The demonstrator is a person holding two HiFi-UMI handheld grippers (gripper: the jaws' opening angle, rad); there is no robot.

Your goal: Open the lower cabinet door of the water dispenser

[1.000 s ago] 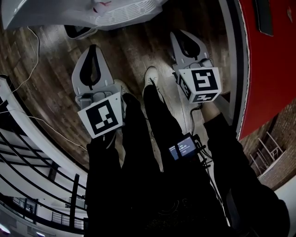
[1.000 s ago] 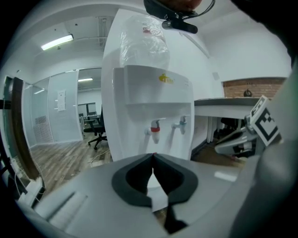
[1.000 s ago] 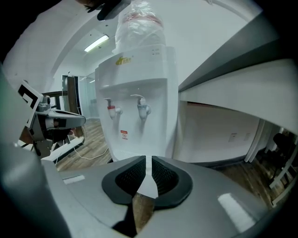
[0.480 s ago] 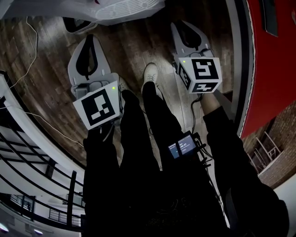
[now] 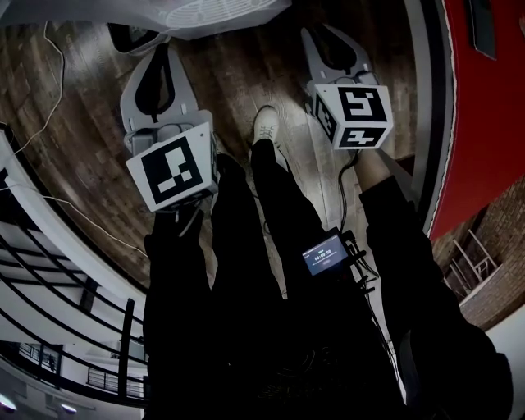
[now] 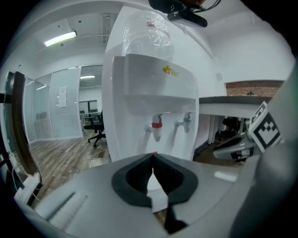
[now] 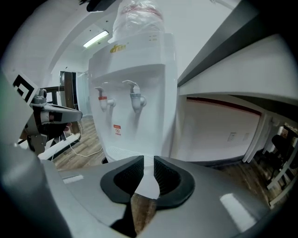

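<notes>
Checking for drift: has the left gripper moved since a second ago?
No. The left gripper keeps its gap to the dispenser base; only the camera tilted.

white water dispenser (image 6: 153, 93) stands upright, its lower door hidden.
</notes>
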